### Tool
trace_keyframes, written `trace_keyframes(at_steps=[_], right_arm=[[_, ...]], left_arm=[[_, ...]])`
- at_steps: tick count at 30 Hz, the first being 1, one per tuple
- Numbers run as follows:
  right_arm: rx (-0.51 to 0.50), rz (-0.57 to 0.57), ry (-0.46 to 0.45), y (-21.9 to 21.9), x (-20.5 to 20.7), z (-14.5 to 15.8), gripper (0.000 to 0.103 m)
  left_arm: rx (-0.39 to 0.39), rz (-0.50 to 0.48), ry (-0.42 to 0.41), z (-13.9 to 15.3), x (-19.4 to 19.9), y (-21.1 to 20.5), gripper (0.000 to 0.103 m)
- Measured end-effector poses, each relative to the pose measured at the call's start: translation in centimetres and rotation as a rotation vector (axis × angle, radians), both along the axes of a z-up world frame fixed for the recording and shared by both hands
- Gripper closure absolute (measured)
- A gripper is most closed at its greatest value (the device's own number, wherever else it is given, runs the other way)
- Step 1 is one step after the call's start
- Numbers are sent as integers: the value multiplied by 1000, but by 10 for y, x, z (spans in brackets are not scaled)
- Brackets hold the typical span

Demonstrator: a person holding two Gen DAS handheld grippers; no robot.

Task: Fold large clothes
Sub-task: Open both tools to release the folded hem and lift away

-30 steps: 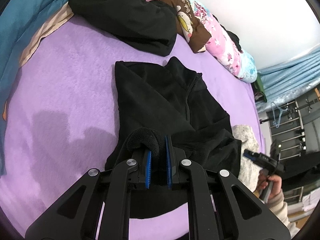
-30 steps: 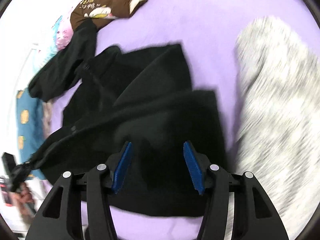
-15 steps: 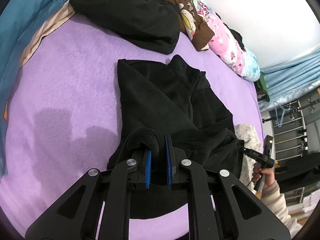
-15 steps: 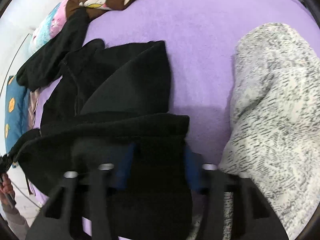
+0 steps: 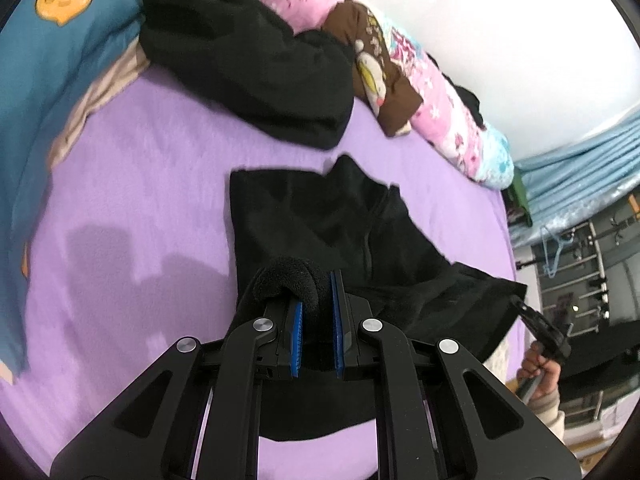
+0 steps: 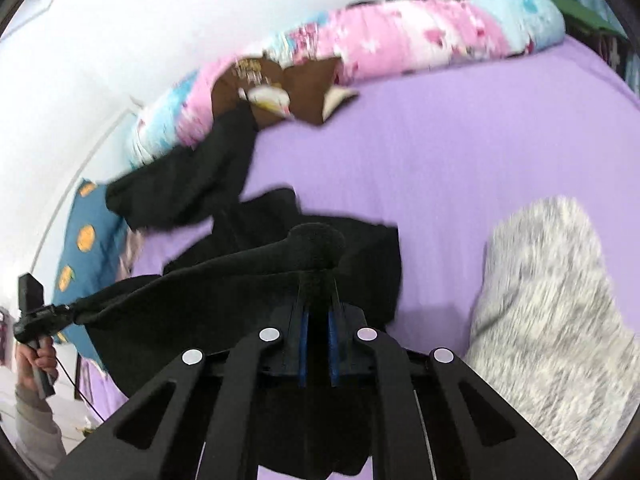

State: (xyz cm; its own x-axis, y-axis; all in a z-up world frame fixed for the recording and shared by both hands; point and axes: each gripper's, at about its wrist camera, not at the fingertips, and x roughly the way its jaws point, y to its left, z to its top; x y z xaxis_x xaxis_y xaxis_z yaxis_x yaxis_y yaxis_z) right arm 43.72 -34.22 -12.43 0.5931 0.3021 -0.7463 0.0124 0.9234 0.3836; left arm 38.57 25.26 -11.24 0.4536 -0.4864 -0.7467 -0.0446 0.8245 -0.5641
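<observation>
We had the purple bed (image 5: 132,184) under everything, with a long pink-and-blue floral quilt (image 6: 400,32) rolled along the wall side and a blue pillow with orange faces (image 5: 48,40) at the far end. A fuzzy grey garment (image 6: 552,300) lay on the right half of the bed, just beside our work, and a second dark garment (image 5: 248,64) sat bunched near the pillow. The piece in hand was the black fleece jacket (image 5: 320,232), collar away from us, upper body flat on the bed, its near hem raised off the sheet and stretched between our two tools. The left tongs (image 5: 316,332) were pinched narrow on a fat roll of that hem at one corner. The right tongs (image 6: 318,336) had just been closing and now sat clamped tight on the opposite corner, fleece bulging above the blue pads (image 6: 304,334). So both corners were taken, and we judged this to be the start of the bottom-to-top fold. Next, we reckoned, the two hands needed to travel together toward the collar, keeping the hem taut and level, then lay it down square before letting go
</observation>
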Motion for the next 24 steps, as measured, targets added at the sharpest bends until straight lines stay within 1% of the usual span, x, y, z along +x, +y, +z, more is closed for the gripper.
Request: trace_keyframes(at_steps=[4, 7, 10, 14, 18, 20, 22, 24], right_arm=[[-4, -8, 8, -9, 18, 0, 96], [-17, -16, 40, -8, 46, -18, 96], [-32, -31, 83, -10, 66, -44, 96], [-65, -56, 163, -14, 92, -86, 96], [-53, -82, 224, -23, 111, -122, 96], [-66, -90, 253, -23, 117, -138, 96], [-73, -95, 269, -21, 120, -147, 96], [-74, -99, 275, -20, 120, -153, 95]], left_arm=[[26, 7, 23, -3, 32, -1, 92], [74, 8, 59, -20, 58, -8, 92], [119, 10, 100, -45, 82, -14, 92], [168, 8, 157, -79, 108, -18, 91], [171, 28, 223, -112, 130, -13, 90], [184, 32, 246, -124, 136, -14, 90], [207, 24, 266, -136, 139, -16, 88], [190, 33, 262, -140, 139, -14, 88]])
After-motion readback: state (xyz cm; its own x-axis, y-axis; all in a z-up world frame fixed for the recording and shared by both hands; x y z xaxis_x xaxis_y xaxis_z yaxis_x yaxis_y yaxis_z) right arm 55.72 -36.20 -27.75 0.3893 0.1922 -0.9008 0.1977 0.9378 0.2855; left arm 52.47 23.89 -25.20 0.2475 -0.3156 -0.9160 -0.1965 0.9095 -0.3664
